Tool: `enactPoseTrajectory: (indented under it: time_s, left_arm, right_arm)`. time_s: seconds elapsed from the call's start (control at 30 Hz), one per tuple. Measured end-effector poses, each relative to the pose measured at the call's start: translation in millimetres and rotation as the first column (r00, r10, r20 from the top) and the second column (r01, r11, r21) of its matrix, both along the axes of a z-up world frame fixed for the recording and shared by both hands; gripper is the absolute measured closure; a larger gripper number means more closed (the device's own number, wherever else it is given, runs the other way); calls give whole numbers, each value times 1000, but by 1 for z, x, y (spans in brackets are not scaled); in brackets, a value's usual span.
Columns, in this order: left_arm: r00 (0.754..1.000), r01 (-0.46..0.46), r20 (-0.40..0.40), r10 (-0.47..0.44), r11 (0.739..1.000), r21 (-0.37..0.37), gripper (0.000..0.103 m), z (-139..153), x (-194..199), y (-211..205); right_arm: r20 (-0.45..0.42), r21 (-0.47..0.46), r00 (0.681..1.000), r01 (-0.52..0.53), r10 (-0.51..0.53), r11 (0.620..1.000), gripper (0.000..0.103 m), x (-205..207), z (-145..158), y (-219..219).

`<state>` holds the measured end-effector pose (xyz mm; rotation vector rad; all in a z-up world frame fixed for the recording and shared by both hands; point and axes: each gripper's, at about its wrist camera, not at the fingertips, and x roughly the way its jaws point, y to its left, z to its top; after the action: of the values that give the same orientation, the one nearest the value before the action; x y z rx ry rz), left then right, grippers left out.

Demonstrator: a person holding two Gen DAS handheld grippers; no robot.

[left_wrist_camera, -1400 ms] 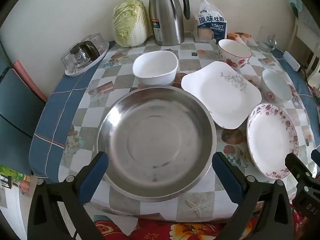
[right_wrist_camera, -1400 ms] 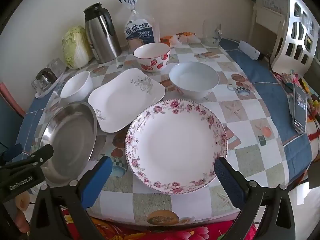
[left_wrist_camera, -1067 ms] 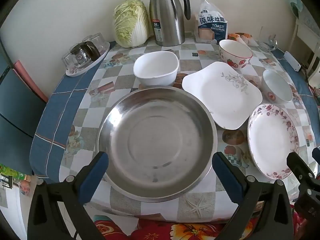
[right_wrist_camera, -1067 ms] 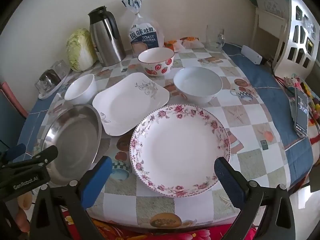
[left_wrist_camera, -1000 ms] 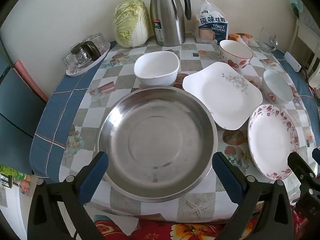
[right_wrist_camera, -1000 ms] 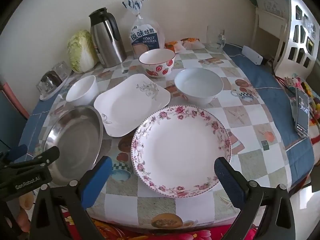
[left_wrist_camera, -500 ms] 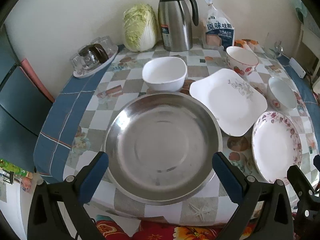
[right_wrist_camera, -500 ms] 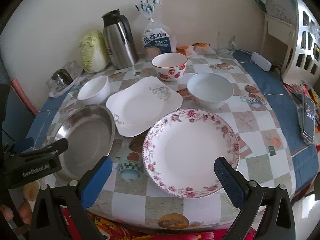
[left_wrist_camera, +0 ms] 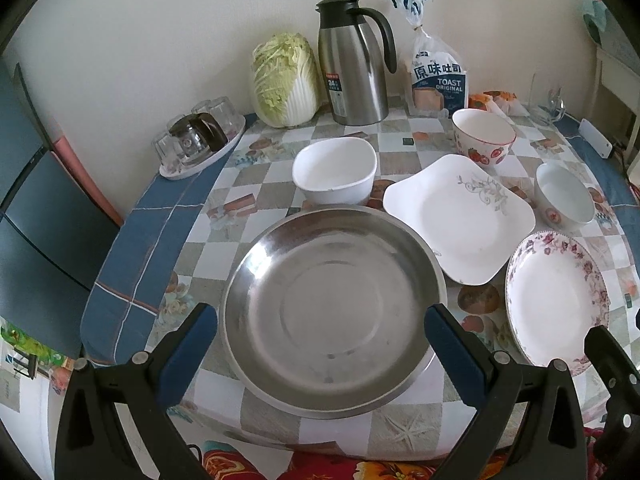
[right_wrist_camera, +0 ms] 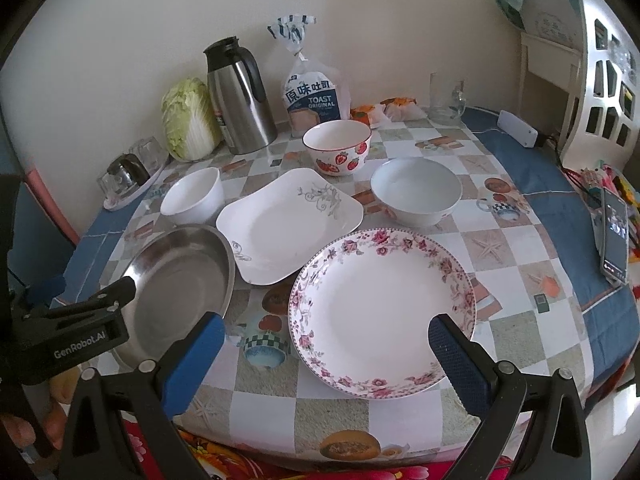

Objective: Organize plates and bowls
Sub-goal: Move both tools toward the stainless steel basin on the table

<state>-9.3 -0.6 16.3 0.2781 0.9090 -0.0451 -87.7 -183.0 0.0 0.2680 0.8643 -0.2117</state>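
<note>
The round stainless-steel basin [left_wrist_camera: 334,310] sits near the table's front edge, the floral-rimmed round plate [right_wrist_camera: 382,312] beside it (rims apart). Left gripper [left_wrist_camera: 320,340] and right gripper [right_wrist_camera: 326,342] hover, fingers spread, empty.

Shiny steel basin [left_wrist_camera: 334,312], glossy plates [right_wrist_camera: 382,308]

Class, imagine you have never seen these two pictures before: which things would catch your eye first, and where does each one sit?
The big shiny steel basin fills the near middle of the checked table, right in front of the open left gripper. Beside it, the rose-rimmed plate lies before the open right gripper. At the back, against the wall, stand a steel thermos jug and a pale cabbage.
</note>
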Motion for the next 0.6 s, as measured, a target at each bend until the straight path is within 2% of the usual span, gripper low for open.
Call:
enactPoseTrajectory:
  time_s: [0.6]
  left_arm:
    - [1000,-17,-8,18,1000,7,0,-2,2,1]
  right_arm:
    - [12,-2,1000,-7,7,1000,0,-1,3,4]
